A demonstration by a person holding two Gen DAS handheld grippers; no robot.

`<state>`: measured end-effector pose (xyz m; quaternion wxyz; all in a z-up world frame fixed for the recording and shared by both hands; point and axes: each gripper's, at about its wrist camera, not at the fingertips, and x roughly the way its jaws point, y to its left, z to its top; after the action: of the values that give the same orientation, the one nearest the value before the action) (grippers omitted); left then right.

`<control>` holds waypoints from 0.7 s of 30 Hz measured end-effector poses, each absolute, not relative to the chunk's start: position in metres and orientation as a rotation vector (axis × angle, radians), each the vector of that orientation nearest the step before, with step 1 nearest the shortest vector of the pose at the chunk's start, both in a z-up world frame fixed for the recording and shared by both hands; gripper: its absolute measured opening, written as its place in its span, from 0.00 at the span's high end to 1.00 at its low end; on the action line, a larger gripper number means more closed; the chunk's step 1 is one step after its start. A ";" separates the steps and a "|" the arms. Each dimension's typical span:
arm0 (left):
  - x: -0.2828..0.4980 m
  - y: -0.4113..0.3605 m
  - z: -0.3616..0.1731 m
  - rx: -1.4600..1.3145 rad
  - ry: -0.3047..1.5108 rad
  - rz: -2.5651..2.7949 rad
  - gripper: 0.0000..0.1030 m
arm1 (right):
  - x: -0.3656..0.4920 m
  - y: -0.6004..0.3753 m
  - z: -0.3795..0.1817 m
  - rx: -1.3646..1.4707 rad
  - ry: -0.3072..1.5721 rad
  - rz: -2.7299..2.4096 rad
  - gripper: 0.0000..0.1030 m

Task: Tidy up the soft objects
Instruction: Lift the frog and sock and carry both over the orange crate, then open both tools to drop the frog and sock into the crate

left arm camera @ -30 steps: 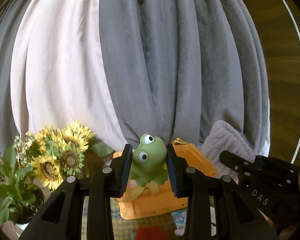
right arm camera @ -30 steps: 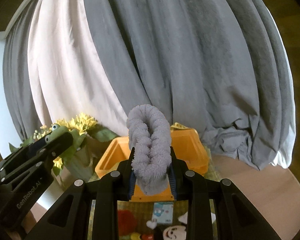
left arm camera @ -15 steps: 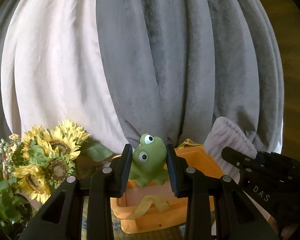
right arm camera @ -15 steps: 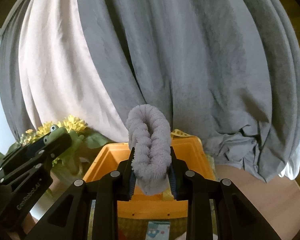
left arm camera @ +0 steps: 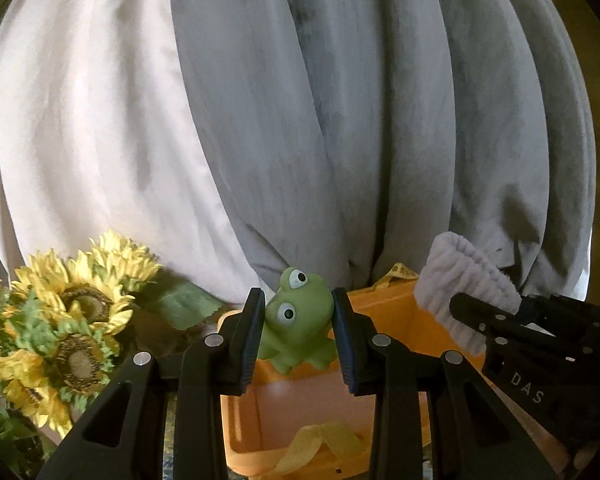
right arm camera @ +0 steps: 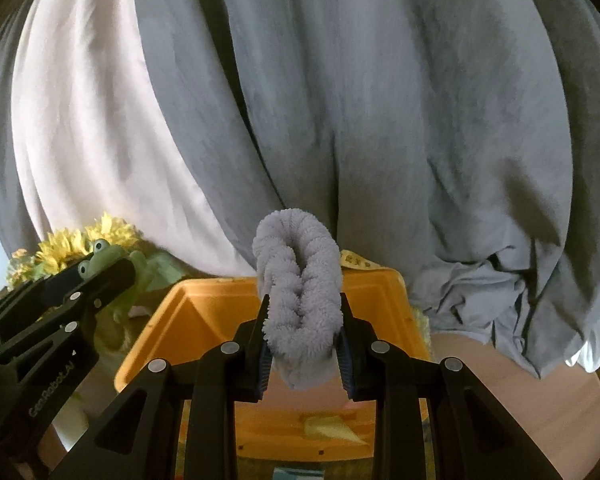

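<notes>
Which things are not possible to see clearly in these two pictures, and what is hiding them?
- Orange bin floor: both views, hidden by the gripper fingers and the bin's near wall.
- Green frog toy sides: left wrist view, covered by the left gripper pads.
- Fluffy grey cloth lower end: right wrist view, behind the right gripper.
- Sunflowers: cut by the left edge, blurred.

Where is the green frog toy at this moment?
The green frog toy is clamped in the left hand-held gripper, above the near rim of the orange bin. In the left wrist view the sunflowers are to its left.
</notes>
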<state>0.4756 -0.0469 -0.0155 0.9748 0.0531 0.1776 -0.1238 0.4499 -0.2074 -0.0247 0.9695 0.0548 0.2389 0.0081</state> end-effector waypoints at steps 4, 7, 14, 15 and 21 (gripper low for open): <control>0.493 -0.053 -0.028 0.120 0.412 -0.261 0.68 | 0.465 -0.208 -0.036 0.095 0.520 0.003 0.72; 0.506 -0.056 -0.038 0.116 0.453 -0.286 0.67 | 0.476 -0.208 -0.044 0.087 0.559 -0.002 0.72; 0.526 -0.063 -0.057 0.123 0.534 -0.315 0.66 | 0.495 -0.209 -0.064 0.066 0.642 -0.008 0.72; 0.528 -0.062 -0.059 0.125 0.544 -0.318 0.63 | 0.498 -0.210 -0.066 0.065 0.655 -0.006 0.72; 0.529 -0.060 -0.063 0.120 0.563 -0.299 0.49 | 0.504 -0.214 -0.073 0.080 0.684 -0.024 0.45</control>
<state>0.5286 -0.0602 -0.0633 0.9479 0.0590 0.2765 -0.1470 0.5036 -0.2140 -0.0733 0.9412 0.0391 0.3353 -0.0118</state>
